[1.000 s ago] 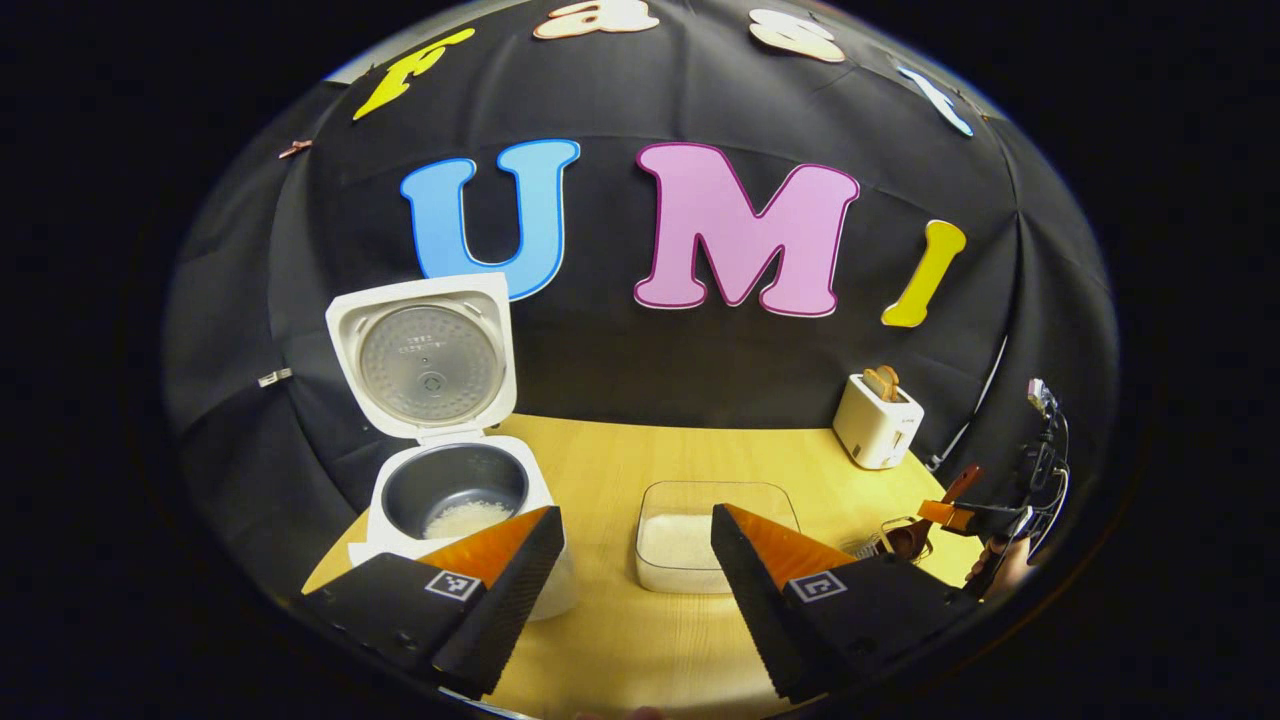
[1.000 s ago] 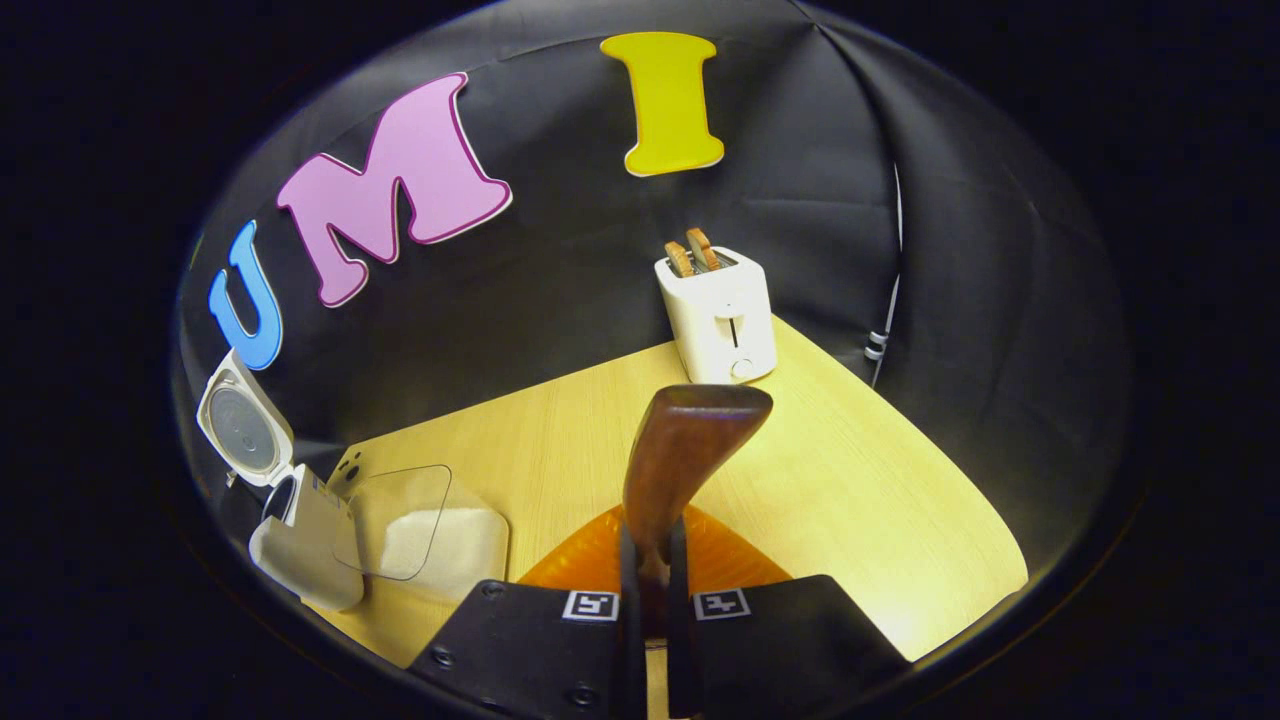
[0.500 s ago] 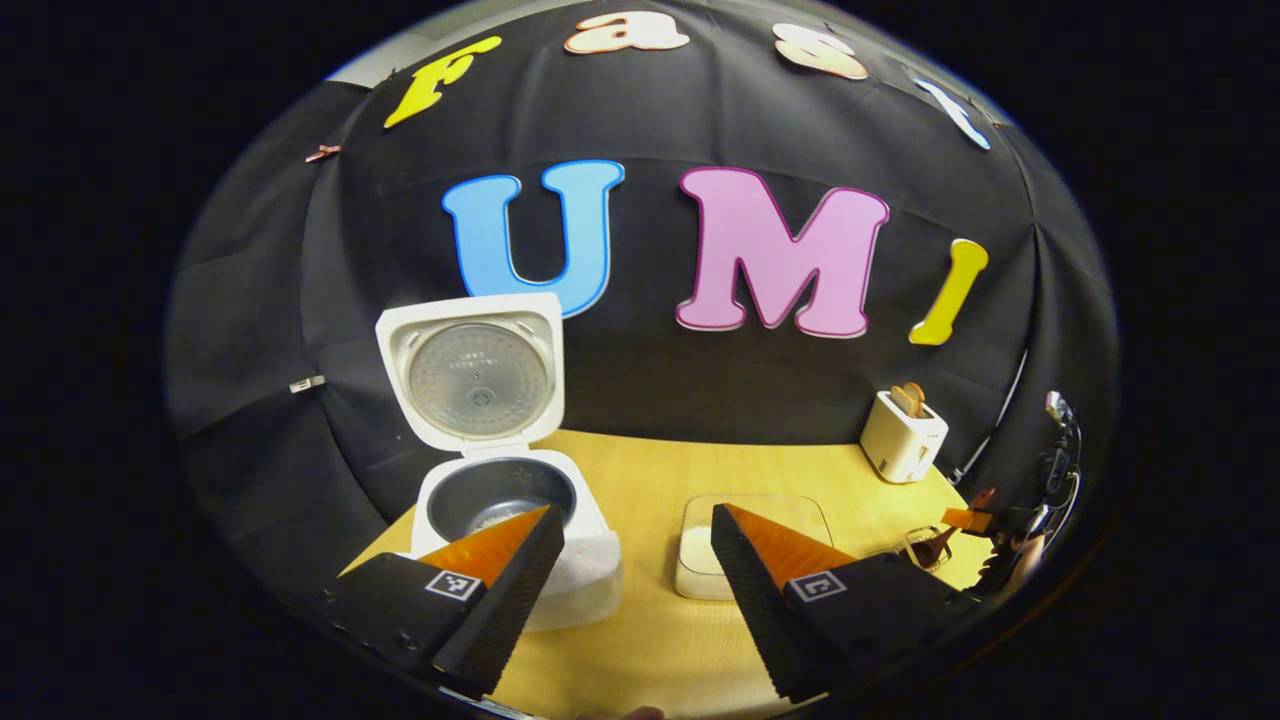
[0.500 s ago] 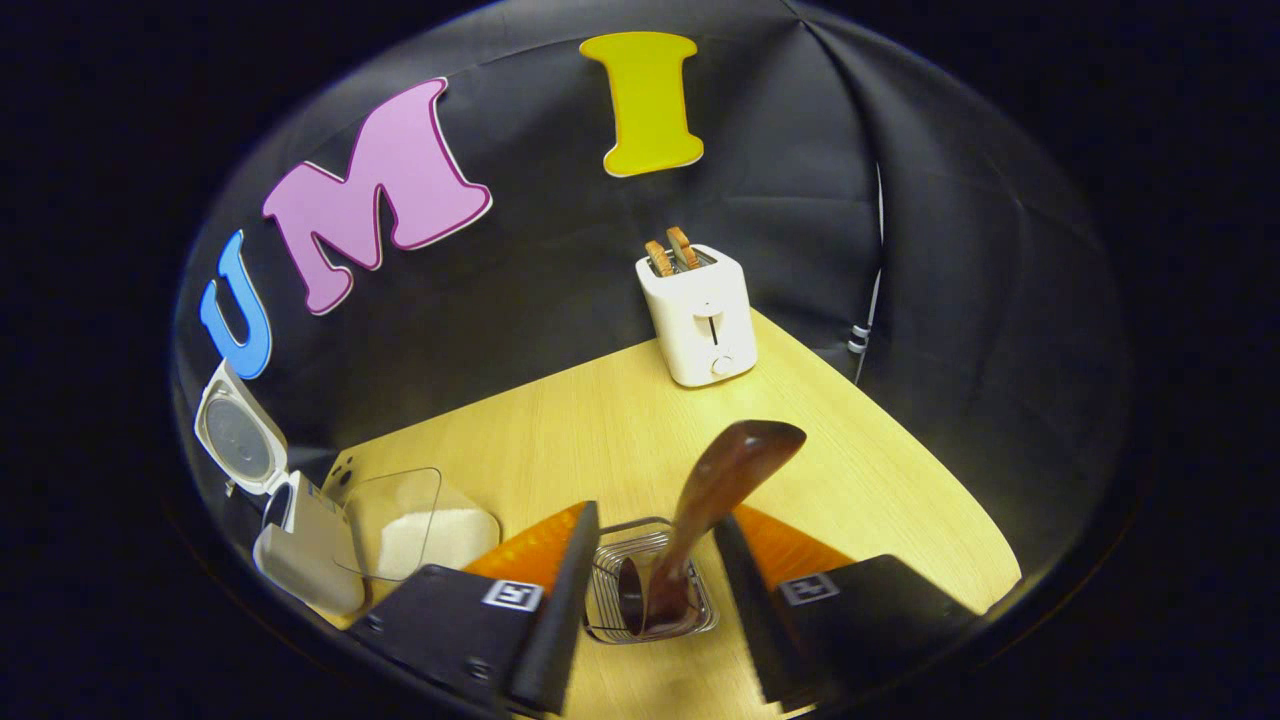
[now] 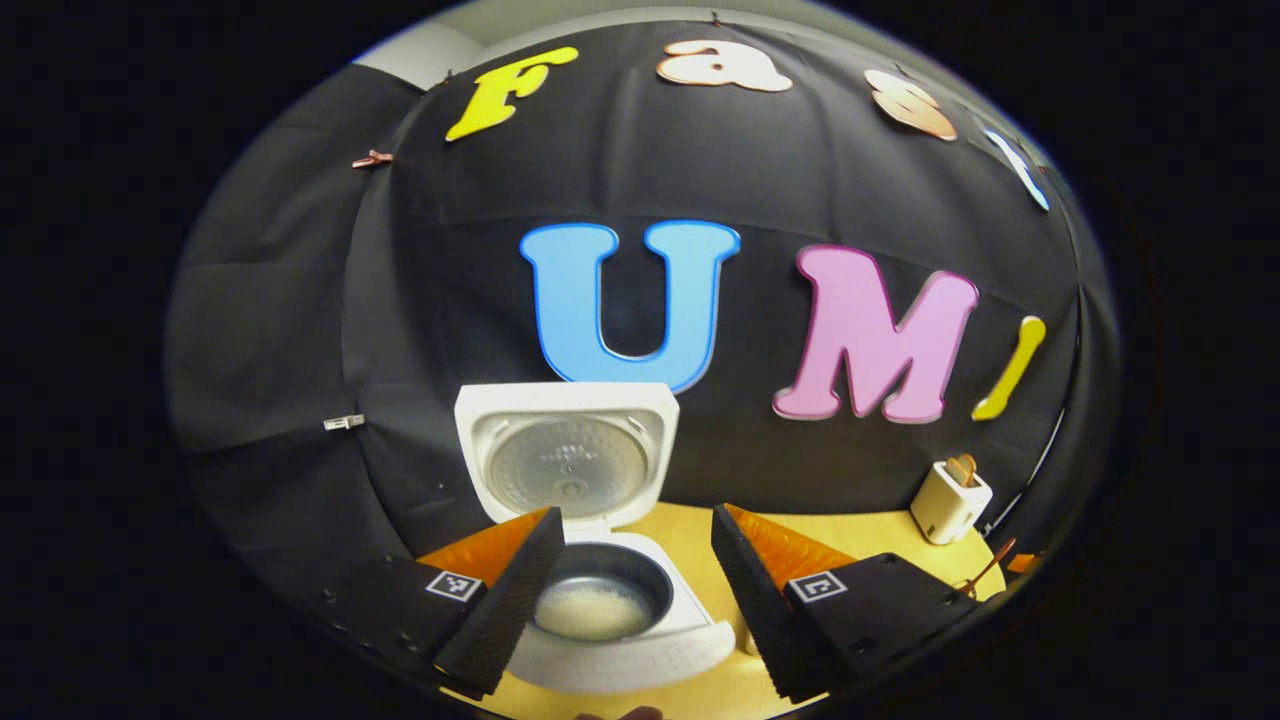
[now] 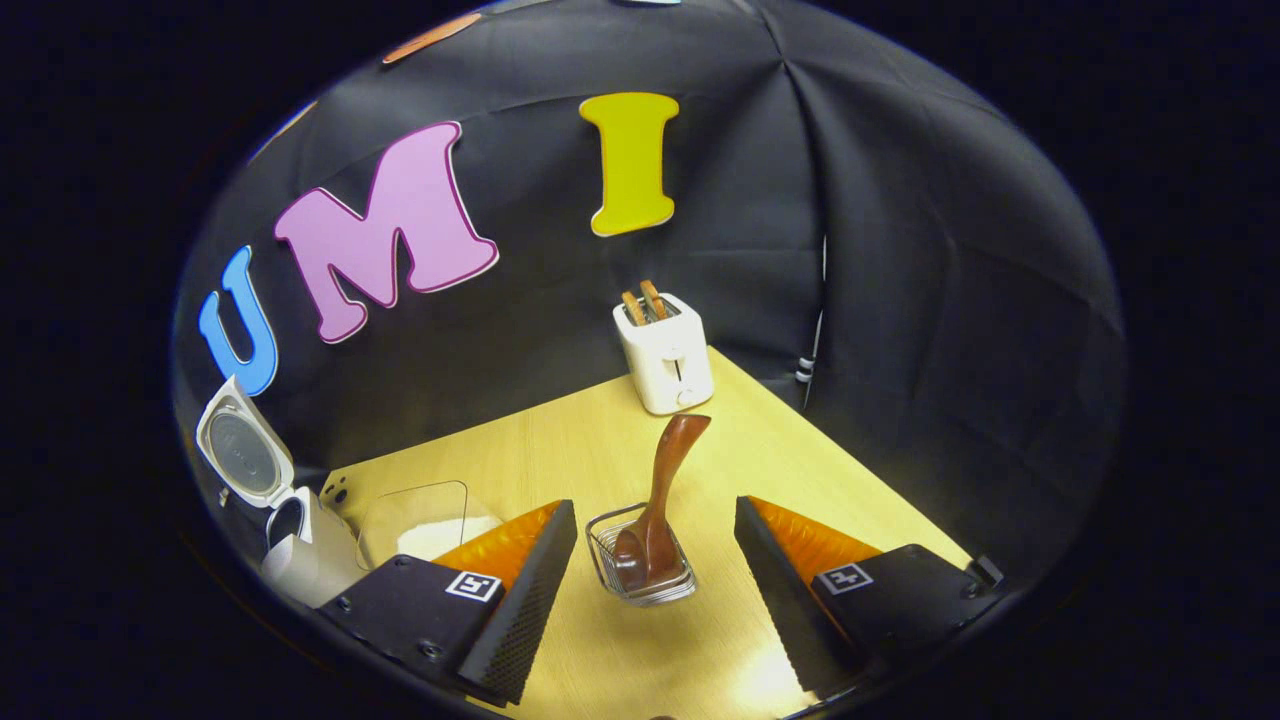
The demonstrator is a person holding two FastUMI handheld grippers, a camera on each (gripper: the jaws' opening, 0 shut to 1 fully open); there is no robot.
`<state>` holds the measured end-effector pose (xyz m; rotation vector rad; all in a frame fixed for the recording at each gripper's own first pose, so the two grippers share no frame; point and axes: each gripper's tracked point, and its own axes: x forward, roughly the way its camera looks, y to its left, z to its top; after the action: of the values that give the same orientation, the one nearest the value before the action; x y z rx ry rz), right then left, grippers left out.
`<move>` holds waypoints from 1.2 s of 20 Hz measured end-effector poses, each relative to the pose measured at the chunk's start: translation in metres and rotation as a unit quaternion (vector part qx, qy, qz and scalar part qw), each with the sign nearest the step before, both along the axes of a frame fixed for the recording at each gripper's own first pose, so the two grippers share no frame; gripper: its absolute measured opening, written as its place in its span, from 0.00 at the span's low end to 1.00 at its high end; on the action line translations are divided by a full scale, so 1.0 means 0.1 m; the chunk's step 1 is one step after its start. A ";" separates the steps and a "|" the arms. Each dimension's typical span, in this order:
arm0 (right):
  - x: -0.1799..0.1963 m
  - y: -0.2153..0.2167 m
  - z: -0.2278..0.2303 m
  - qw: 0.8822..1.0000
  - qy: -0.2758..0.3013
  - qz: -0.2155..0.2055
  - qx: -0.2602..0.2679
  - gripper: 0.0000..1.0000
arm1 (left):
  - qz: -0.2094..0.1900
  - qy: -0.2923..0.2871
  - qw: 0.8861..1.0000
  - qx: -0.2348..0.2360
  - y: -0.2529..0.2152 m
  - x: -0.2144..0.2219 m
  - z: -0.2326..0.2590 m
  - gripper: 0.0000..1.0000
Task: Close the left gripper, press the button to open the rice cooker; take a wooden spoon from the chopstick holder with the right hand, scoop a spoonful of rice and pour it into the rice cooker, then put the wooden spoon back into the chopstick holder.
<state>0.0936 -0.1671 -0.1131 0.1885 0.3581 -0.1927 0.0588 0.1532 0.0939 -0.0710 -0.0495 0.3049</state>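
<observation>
The right gripper (image 6: 650, 590) hangs above the table (image 6: 800, 460) with its fingers wide apart and nothing between them. Just beyond the fingertips, centred in the gap, stands the wire holder (image 6: 640, 570), and the spoon (image 6: 660, 510) sits in it bowl down, its handle leaning up and away toward the toaster (image 6: 665, 355) at the far edge. The spoon is free of both fingers, so the return step looks done; the open stance and the clear space round the handle suit a straight pull back without knocking it.

To the left in the right gripper view lies the clear tray (image 6: 420, 515) with rice in it, and farther left the cooker (image 6: 300, 550) with its lid (image 6: 240, 450) standing up.

The left gripper (image 5: 630, 590) is also spread, holding nothing, and it hovers just in front of the cooker (image 5: 625, 625), whose pot (image 5: 600, 600) shows between the fingers. A small heap of white rice (image 5: 595, 610) lies on the pot floor, which fits a spoonful already poured. The lid (image 5: 570, 455) is tipped fully back against the wall side, leaving the pot mouth open. At the far right of the left gripper view stand the toaster (image 5: 950, 500) and, near the rim, a thin sliver that may be the spoon handle; too small to be sure.

With rice in the pot and the spoon housed, the task appears finished.
</observation>
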 end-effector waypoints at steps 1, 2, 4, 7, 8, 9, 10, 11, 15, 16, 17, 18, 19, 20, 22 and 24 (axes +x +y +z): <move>-0.09 0.03 0.05 1.000 -0.003 -0.002 -0.012 0.98 | 0.003 -0.006 1.000 -0.003 0.15 0.03 0.12 0.95; -0.16 0.09 0.09 1.000 -0.007 -0.004 -0.019 0.98 | 0.009 -0.011 1.000 -0.007 0.30 0.08 0.22 0.95; -0.31 0.23 0.17 1.000 -0.014 -0.008 -0.023 0.98 | 0.019 -0.015 1.000 -0.011 0.60 0.20 0.42 0.95; -0.57 0.41 0.24 0.999 -0.022 -0.015 -0.032 0.98 | 0.018 -0.021 1.000 -0.014 0.94 0.50 0.67 0.95; -0.67 0.46 0.22 0.999 -0.018 -0.017 -0.038 0.98 | 0.014 -0.019 1.000 -0.019 1.02 0.62 0.71 0.95; -0.77 0.52 0.20 0.999 -0.012 -0.017 -0.044 0.98 | 0.003 -0.013 1.000 -0.027 1.07 0.75 0.74 0.95; -0.87 0.56 0.20 0.999 -0.009 -0.021 -0.049 0.98 | -0.003 -0.005 0.999 -0.033 1.13 0.88 0.73 0.95; -0.96 0.58 0.22 0.998 -0.008 -0.026 -0.055 0.98 | -0.005 0.001 0.999 -0.033 1.23 1.02 0.75 0.95; -1.33 0.69 0.18 0.997 0.005 -0.056 -0.056 0.98 | -0.024 0.021 0.999 -0.021 1.47 1.49 0.80 0.95; -1.39 0.73 0.15 0.997 0.010 -0.060 -0.054 0.98 | -0.028 0.035 0.999 -0.017 1.48 1.57 0.77 0.95; -1.46 0.76 0.11 0.996 0.017 -0.063 -0.055 0.98 | -0.025 0.048 0.998 -0.012 1.53 1.67 0.71 0.95; -1.51 0.77 0.09 0.996 0.022 -0.065 -0.057 0.98 | -0.022 0.060 0.998 -0.011 1.56 1.72 0.66 0.95; -1.54 0.81 0.08 0.996 0.026 -0.066 -0.056 0.98 | -0.024 0.074 0.997 -0.019 1.54 1.78 0.59 0.95; -1.55 0.86 0.07 0.996 0.030 -0.062 -0.056 0.98 | -0.030 0.084 0.996 -0.029 1.51 1.83 0.53 0.95; -1.55 0.86 0.16 0.996 0.029 -0.058 -0.068 0.98 | -0.031 0.091 0.995 -0.039 1.48 1.89 0.49 0.96; -1.47 0.84 0.28 0.996 0.017 -0.064 -0.064 0.98 | -0.034 0.101 0.993 -0.044 1.42 1.89 0.43 0.96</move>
<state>-0.0537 -0.0827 -0.0851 0.0815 0.3661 -0.3439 0.2473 0.2954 0.1369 -0.1287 0.1669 0.2452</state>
